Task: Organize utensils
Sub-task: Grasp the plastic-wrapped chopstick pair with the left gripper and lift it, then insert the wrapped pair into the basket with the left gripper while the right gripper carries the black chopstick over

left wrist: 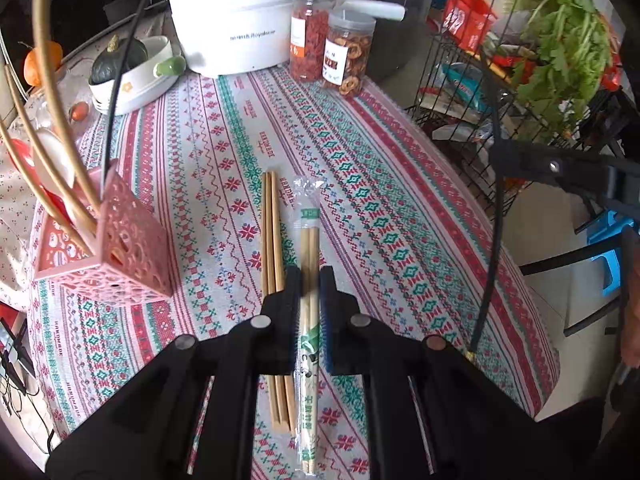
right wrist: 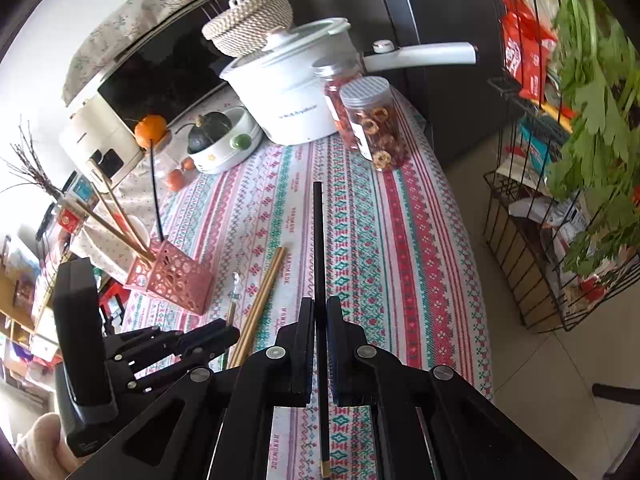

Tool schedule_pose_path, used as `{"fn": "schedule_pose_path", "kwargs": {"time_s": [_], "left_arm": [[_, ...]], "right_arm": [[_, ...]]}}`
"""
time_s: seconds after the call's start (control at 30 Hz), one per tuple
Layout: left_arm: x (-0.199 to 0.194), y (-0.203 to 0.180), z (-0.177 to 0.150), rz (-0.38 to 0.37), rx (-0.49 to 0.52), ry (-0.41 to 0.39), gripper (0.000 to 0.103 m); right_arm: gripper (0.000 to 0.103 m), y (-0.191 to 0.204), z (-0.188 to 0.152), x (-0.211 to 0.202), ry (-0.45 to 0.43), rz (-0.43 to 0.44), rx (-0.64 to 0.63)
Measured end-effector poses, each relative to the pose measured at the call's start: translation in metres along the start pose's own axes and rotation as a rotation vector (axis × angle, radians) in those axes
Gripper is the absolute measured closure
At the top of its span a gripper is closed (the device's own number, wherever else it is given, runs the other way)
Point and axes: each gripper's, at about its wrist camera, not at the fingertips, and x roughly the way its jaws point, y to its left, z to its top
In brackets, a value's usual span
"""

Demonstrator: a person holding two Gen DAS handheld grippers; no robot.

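Tablecloth (left wrist: 380, 200) beneath; grippers (both clamped) hold chopsticks.

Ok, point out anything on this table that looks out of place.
The pink utensil holder is tipped over on the tablecloth, chopsticks still sticking out of it. A bare wooden pair lies loose beside it. The left tool grips wrapped chopsticks; the right tool grips one black chopstick.

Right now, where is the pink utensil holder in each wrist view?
Left wrist: pink utensil holder at the left edge, left of the loose bamboo chopsticks.
Right wrist: lower left, just above the left gripper.
Shared landmark: the white pot at the table's far end.
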Motion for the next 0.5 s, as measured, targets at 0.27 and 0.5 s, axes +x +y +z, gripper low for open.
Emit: {"fn": "schedule_pose_path", "kwargs": {"time_s": [0.27,0.5], "left_arm": [[-0.073,0.029,-0.03,-0.053,0.011,-0.158,0.093],[-0.119,0.078,-0.05,-0.082,-0.091,-0.332,0.093]], "right_arm": [[0.097,0.051,0.0,-0.033,-0.116,-0.014,-0.132],[0.097,0.081,0.004,-0.047,-0.185,-0.005,-0.181]]}}
